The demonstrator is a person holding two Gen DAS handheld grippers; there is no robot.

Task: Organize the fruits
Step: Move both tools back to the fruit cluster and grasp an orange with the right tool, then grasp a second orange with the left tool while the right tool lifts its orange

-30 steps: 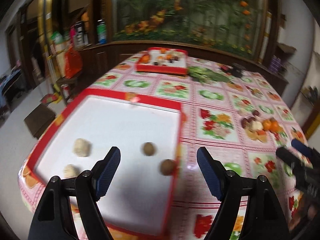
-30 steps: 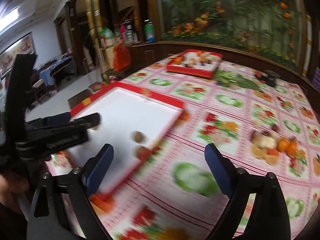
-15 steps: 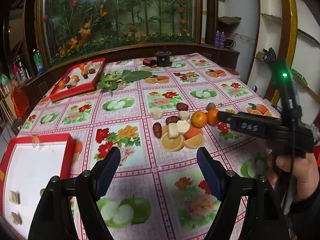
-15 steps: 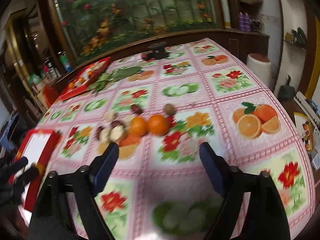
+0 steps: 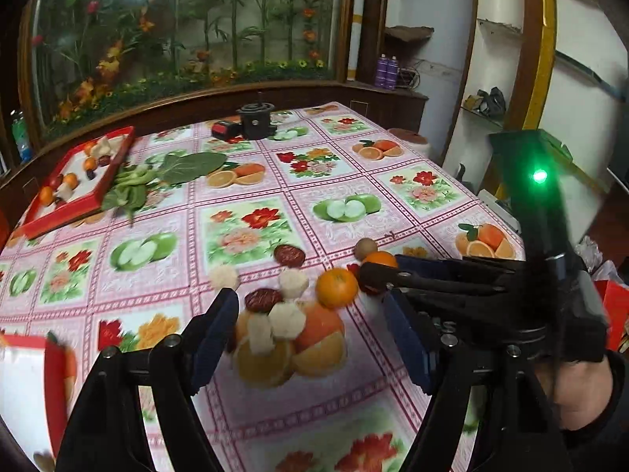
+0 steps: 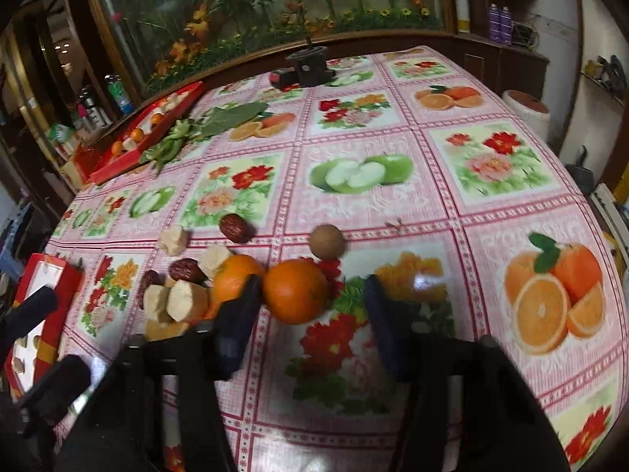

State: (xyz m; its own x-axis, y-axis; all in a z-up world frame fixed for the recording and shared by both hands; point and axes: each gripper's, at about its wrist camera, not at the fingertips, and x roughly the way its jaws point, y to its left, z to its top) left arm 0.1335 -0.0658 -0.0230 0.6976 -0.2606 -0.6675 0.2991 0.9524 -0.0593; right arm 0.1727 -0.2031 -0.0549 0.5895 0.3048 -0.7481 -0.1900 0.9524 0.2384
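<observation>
Right black two-finger gripper with blue pads (image 6: 310, 314): jaws spread wide, nothing held; a round orange tangerine (image 6: 295, 290) is framed between the pads. Just left, a second tangerine (image 6: 235, 277) is touched by pale cut fruit chunks (image 6: 184, 301) and dark red dates (image 6: 184, 269). A brown round longan (image 6: 326, 240) lies behind. Left black gripper (image 5: 310, 334): wide open, empty, above the same pile. Red-rimmed white tray (image 5: 23, 385) at near left; a second red tray of fruit (image 5: 74, 177) well apart, far left.

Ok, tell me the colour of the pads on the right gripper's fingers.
Dark blue pads on black fingers, seen best in the right wrist view.
</observation>
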